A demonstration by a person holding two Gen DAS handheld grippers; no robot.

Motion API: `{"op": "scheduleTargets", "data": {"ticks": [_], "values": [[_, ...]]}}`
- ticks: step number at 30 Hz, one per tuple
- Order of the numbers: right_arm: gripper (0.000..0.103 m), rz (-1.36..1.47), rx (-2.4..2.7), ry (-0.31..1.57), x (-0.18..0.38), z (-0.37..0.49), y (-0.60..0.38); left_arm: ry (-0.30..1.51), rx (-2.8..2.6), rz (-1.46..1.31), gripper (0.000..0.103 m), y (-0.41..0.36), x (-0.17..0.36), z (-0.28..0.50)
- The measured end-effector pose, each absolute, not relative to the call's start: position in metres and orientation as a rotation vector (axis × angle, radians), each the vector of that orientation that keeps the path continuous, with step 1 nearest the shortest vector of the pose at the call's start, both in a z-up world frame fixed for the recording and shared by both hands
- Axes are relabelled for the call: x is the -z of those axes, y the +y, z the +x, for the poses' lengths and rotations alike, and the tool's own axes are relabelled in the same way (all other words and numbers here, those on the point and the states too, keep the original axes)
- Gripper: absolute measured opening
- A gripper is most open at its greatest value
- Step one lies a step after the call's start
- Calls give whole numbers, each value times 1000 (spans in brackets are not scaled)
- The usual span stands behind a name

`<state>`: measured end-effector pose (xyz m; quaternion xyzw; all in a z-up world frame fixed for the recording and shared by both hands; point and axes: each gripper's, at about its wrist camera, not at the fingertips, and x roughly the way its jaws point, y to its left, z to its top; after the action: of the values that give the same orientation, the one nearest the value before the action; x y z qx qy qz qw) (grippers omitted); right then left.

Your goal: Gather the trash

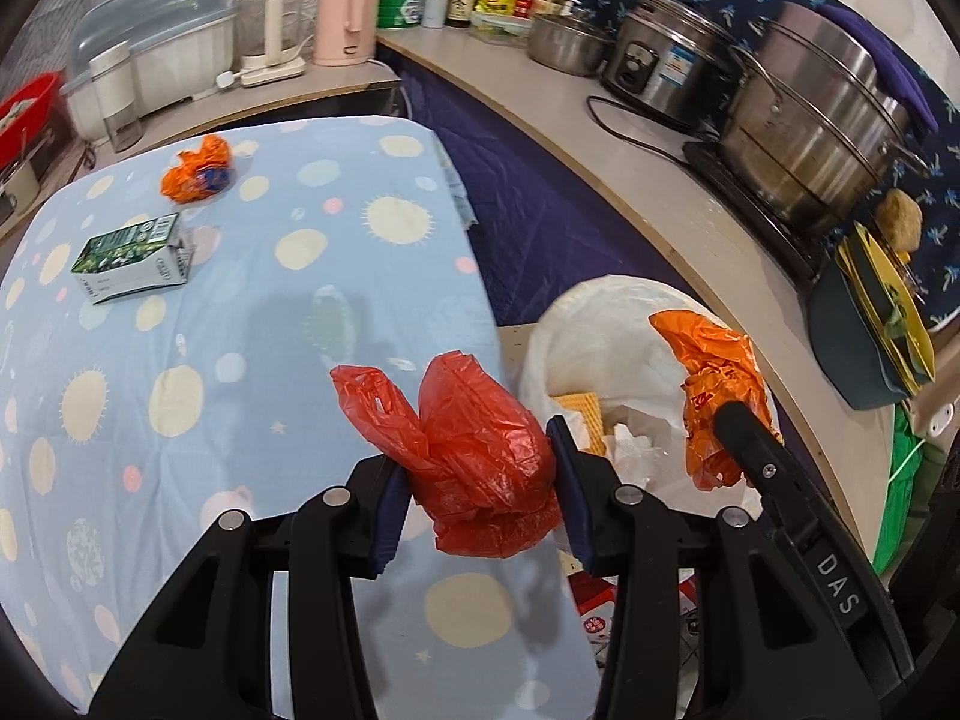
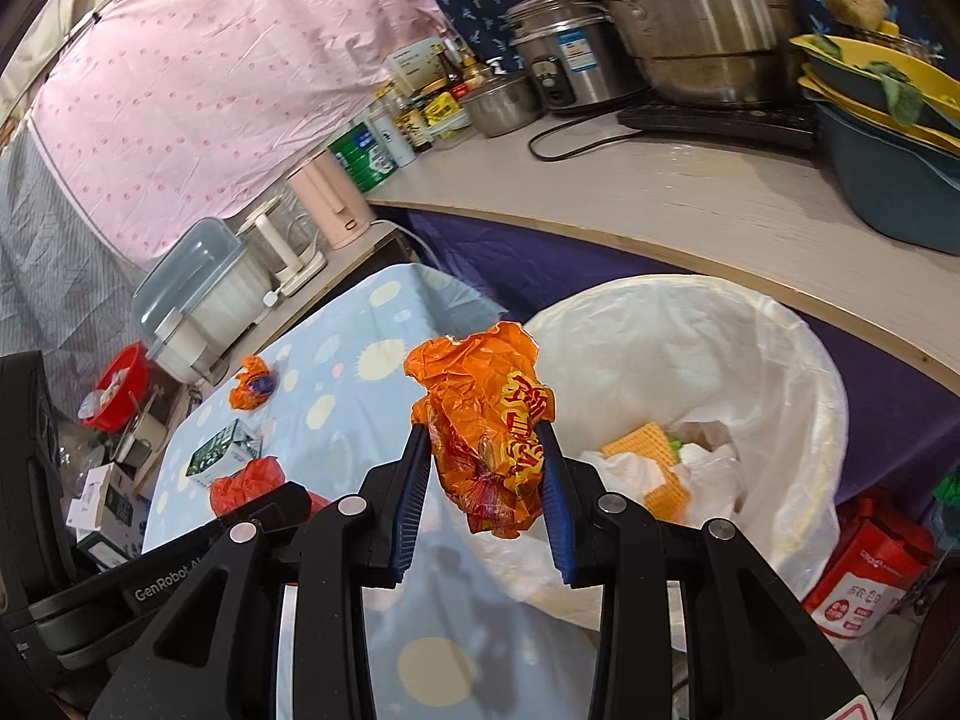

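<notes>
Spotted blue tablecloth [image 1: 240,360] beside cluttered counter [image 1: 600,138]

surface cloth [image 1: 252,324]: pale blue with cream and pink dots | crumpled bag [image 1: 480,456]: red | wrapper [image 2: 486,438]: orange with red and yellow print | far wrapper [image 1: 195,171]: orange with some blue | carton [image 1: 129,258]: green and white | bin liner [image 2: 690,354]: white | kettle [image 1: 347,15]: pink | curtain [image 2: 198,78]: pink with dots
</notes>
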<state>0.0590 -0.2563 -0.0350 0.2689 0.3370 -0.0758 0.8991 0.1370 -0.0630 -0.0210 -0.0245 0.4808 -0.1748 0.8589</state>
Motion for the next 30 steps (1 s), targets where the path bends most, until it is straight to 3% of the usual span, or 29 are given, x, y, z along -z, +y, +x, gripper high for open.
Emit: {"op": "scheduleTargets", "data": {"ticks": [30], "values": [[34,680,290,728,81,31,-341,1041,499,121,41,-176,49,130]]}}
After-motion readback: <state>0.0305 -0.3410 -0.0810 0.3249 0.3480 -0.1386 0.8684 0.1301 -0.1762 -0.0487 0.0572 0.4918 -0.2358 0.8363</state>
